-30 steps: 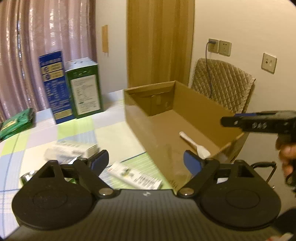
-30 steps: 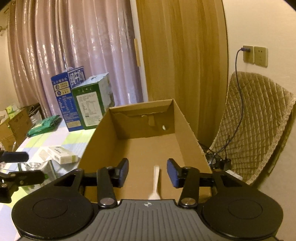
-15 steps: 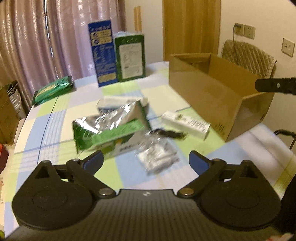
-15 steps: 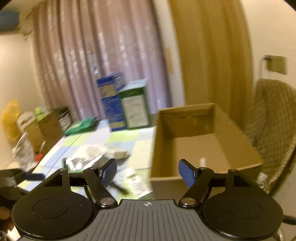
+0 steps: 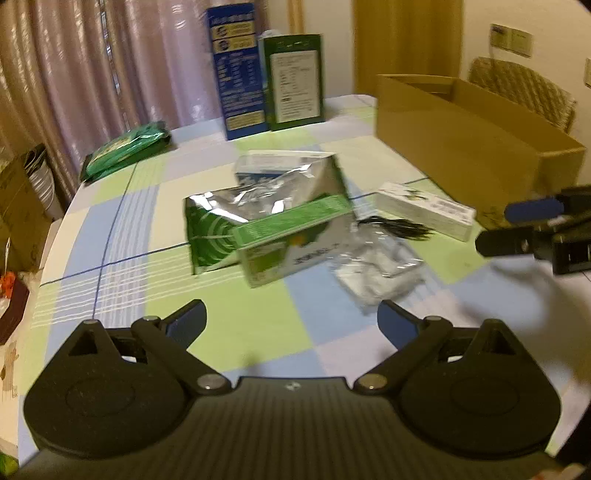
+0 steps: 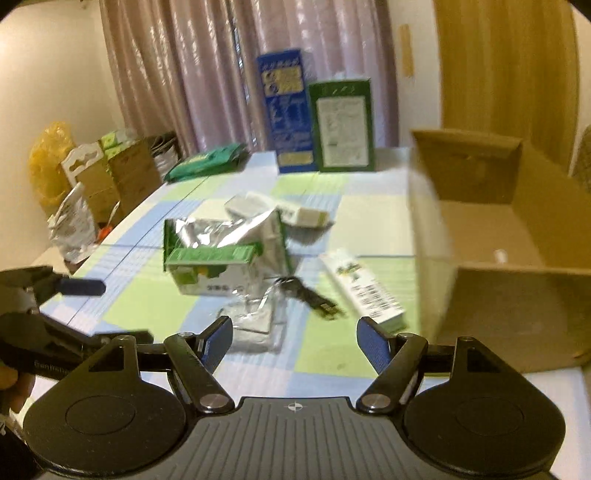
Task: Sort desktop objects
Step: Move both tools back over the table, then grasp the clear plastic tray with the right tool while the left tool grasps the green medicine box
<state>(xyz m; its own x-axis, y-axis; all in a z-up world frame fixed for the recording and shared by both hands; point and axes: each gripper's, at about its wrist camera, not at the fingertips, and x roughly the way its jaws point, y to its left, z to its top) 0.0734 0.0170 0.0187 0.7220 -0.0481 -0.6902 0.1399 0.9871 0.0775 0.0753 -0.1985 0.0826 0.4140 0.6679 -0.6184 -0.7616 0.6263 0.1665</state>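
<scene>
Pinkish pleated curtains (image 6: 221,74) cover the far wall; a wooden door (image 6: 506,66) stands to their right; cream walls carry sockets (image 5: 511,35); a quilted chair (image 5: 524,88) sits behind the table (image 5: 122,266), covered in a pastel checked cloth; lighting warm, dim.

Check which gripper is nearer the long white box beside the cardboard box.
Right, judging by both views. The right gripper hovers open just short of the long white box, offset to its left. The left gripper, open too, sits farther back, beyond the clear plastic bag.
</scene>
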